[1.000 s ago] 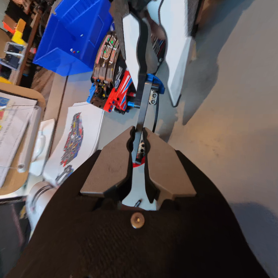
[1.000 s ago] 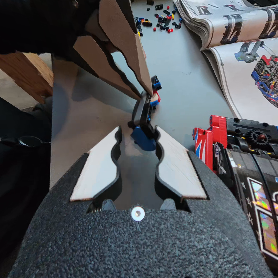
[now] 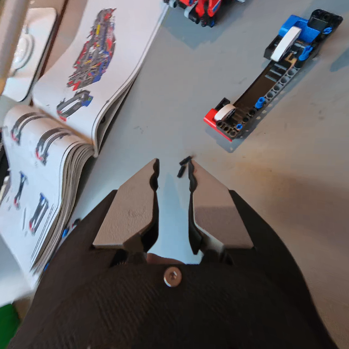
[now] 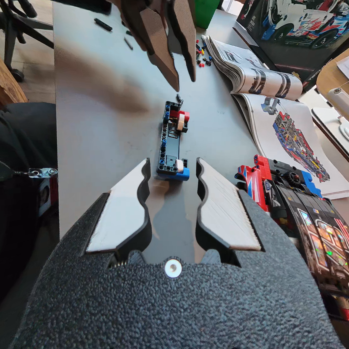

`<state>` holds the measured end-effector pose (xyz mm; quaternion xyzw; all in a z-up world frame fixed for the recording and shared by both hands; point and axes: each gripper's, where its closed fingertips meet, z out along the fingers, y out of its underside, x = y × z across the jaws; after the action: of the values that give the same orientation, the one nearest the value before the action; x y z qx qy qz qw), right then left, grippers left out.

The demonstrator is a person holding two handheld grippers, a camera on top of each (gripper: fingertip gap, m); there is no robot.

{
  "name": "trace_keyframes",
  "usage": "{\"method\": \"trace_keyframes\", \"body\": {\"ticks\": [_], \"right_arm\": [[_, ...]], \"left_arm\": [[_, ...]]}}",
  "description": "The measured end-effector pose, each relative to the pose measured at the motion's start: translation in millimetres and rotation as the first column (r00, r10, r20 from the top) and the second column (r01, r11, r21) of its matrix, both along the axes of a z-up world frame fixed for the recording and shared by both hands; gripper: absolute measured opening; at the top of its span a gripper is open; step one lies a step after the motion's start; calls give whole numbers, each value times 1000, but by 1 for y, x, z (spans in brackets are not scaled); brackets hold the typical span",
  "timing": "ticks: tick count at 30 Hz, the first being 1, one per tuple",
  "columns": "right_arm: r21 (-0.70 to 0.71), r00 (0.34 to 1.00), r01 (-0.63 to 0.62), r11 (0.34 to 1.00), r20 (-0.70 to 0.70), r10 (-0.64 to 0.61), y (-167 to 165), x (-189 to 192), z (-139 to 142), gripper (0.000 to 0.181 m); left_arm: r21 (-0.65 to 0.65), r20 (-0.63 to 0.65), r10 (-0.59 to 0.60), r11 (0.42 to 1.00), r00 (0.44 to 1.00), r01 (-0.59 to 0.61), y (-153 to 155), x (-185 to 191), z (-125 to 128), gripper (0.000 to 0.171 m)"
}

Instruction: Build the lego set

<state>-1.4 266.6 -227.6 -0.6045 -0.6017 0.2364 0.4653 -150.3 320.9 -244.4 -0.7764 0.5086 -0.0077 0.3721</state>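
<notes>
Left gripper (image 3: 174, 162): jaws parted, empty; tiny black pins (image 3: 184, 166) by its tip, blurred.
Right gripper (image 4: 172, 160): jaws wide apart, holding nothing.
Lego car (image 4: 302, 204): cut off at frame edge.

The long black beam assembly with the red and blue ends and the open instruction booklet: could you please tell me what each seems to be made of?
The long black beam assembly looks like hard moulded plastic with a slight sheen: crisp pin holes, uniform solid colours. The open instruction booklet looks like printed paper, probably matt: thin stacked page edges that curl and sag.
</notes>
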Motion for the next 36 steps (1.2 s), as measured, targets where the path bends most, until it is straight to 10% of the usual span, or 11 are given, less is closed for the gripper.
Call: {"method": "trace_keyframes", "body": {"ticks": [9,18,23,36], "right_arm": [[30,996,-79,996,38,78,-4,-5,-4,49],[47,996,23,999,91,-27,33,2,0,48],[50,994,76,996,70,-80,44,9,7,45],[-6,998,59,998,36,-59,37,13,7,40]], "left_arm": [[-153,-81,-248,960,965,234,3,11,-27,18],[-196,20,-218,956,976,217,6,4,-29,1],[-159,149,-160,970,976,184,9,1,-15,22],[-152,22,-239,959,971,240,21,3,-13,14]]}}
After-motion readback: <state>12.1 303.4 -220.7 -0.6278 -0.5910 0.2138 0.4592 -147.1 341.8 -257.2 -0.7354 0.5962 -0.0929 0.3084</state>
